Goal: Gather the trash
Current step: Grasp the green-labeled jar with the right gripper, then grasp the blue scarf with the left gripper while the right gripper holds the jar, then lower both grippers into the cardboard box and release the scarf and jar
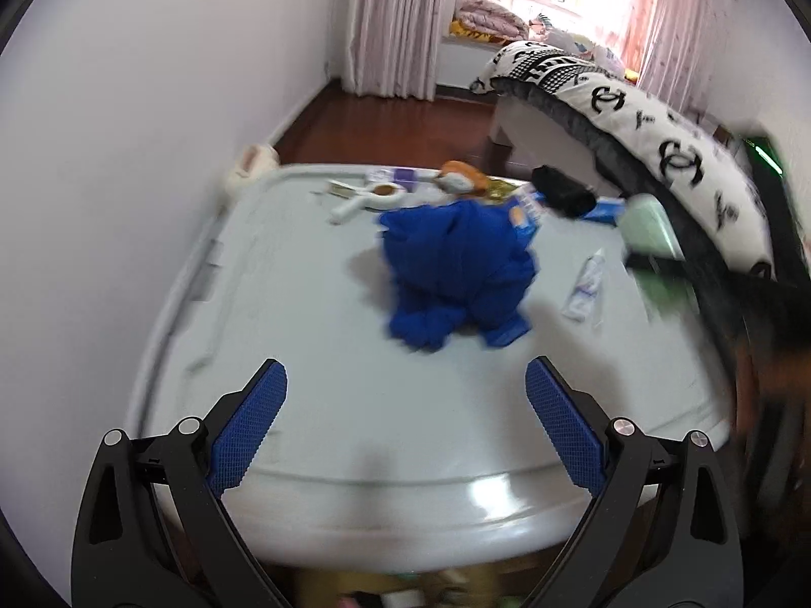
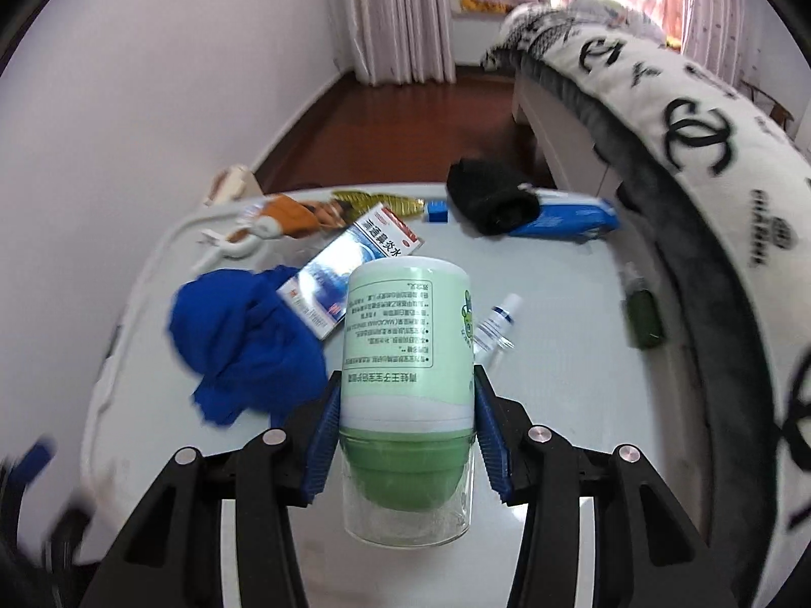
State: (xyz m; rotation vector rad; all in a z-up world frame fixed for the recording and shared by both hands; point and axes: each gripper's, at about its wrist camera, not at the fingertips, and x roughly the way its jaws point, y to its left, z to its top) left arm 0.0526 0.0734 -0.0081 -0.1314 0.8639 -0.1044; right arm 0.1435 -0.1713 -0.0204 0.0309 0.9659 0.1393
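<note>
Pale grey-green and glossy, the table is carrying everything, with a bed running beside its right edge. A crumpled blue cloth is lying mid-table, directly ahead of the left gripper, whose jaws are standing wide apart and empty over the near edge. The right gripper is clamping a green bottle by its sides, the bottle's long axis pointing forward along the fingers, clear cap toward the camera. A boxed carton is leaning on the cloth; a small white tube, probably trash though blurred, is lying toward the right edge, nearer the right hand.
</note>
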